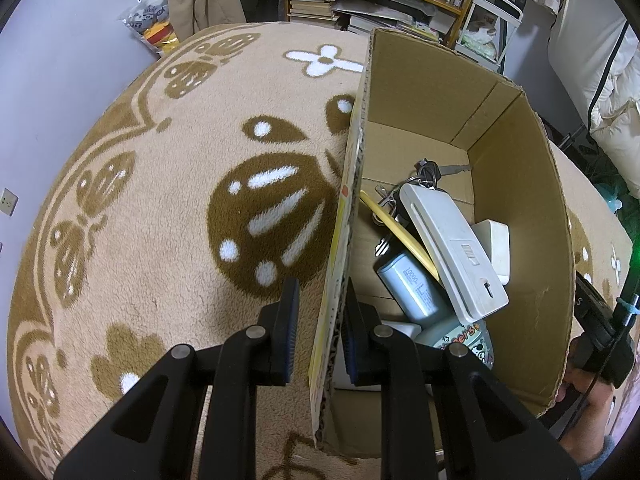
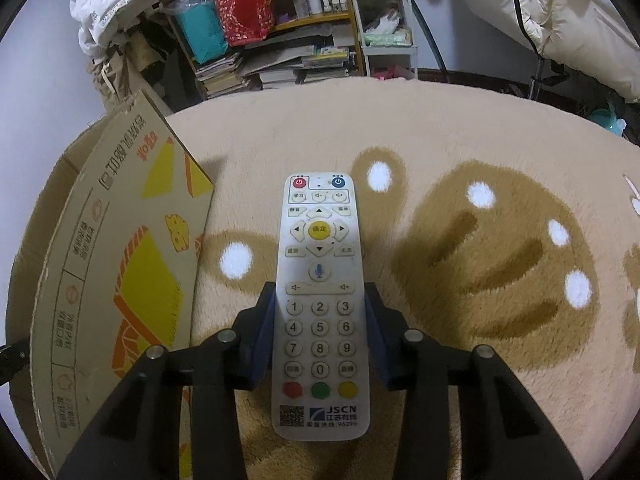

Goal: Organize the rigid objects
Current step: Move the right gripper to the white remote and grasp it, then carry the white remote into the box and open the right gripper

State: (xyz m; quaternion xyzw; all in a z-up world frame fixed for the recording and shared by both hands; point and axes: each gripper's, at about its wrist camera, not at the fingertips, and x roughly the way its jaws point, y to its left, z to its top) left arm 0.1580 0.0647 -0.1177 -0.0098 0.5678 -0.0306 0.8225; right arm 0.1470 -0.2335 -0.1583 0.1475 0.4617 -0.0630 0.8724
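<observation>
Box (image 1: 520,208) holds power bank (image 1: 412,286), keys (image 1: 430,170), white remote (image 1: 452,248).

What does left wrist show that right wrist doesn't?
Left wrist only: the left gripper straddling the cardboard box wall, and the box's inside: keys, a white device, a grey power bank. Right wrist only: the right gripper shut on a white remote, buttons up, and the box's printed outer face. Both: the box, the patterned beige rug, cluttered shelves.
</observation>
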